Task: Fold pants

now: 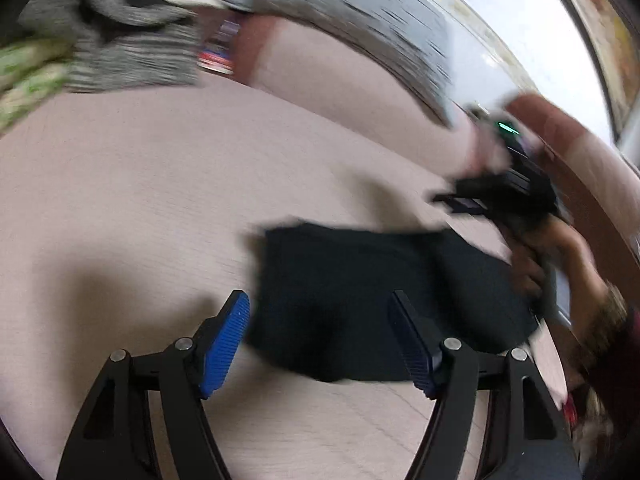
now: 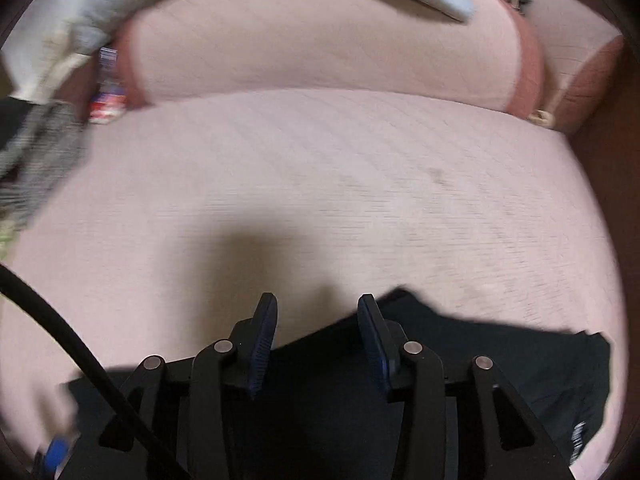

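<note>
- the black pants (image 1: 360, 300) lie folded into a compact dark block on the pale pink sofa seat (image 1: 140, 200), toward the seat's near edge.
- in the left wrist view the left gripper (image 1: 320, 340) hovers at the bundle's near-left side: its left blue pad sits over bare cushion just beside the cloth's left edge, its right pad over the cloth itself.
- the left gripper's jaws stand spread wide, with nothing pinched between them.
- in the right wrist view the right gripper (image 2: 316, 340) hangs above the pants (image 2: 500, 360), whose far edge runs just under and behind its fingertips.
- the right gripper's jaws are parted, the pads apart with no cloth between them.
- in the left wrist view the right gripper (image 1: 472, 200), held in a hand (image 1: 532, 264), is blurred above the bundle's far-right corner; whether it touches the cloth cannot be told.
- the bundle's long axis runs side to side across both views, roughly along the seat's front edge.
- in the right wrist view its right end finishes in a ragged, stepped corner with a small pale mark near it.
- the fabric reads as flat matte black; motion blur hides any seams or folds.
- striped grey clothing (image 1: 132, 60) sits heaped at the far left of the seat, well apart from the pants.
</note>
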Available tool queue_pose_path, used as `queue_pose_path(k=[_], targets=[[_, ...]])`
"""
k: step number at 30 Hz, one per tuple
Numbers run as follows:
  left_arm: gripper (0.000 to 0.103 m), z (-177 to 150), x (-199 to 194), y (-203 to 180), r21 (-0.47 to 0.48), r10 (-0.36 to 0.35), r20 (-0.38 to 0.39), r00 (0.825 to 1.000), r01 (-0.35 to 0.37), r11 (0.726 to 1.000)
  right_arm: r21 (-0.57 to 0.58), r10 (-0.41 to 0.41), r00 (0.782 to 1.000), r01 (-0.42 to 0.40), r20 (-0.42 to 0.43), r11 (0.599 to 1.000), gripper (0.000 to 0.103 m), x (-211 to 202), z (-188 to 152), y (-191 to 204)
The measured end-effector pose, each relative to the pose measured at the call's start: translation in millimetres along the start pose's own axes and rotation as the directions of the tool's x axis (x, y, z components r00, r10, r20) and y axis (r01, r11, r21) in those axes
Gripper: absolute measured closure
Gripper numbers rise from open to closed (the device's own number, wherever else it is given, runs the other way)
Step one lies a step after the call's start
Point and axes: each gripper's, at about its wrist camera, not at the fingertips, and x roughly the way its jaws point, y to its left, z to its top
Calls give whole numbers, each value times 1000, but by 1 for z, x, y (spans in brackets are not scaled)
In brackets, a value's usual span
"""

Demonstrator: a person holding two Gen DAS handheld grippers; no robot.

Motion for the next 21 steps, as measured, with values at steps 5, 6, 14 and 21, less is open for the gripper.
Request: queue_pose_path(k=[5,6,14,21], targets=[[32,16,-16,55,-193,96,33,995,-88,977,-101,205,975,-213,-89,972,56,-29,-28,56],[32,17,-18,62,-220,99,35,994,-88,971,-128,237,964,-251,-117,959,53,-32,-36,73],[32,15,-26,71,-255,92,34,995,-80,964,-220,244,927,-312,-286,924,47,1,-77,157],[32,15,-28,80,-303,77,32,997,-64,951,-250,67,924,-171,-377,953,28,55,-65,211]])
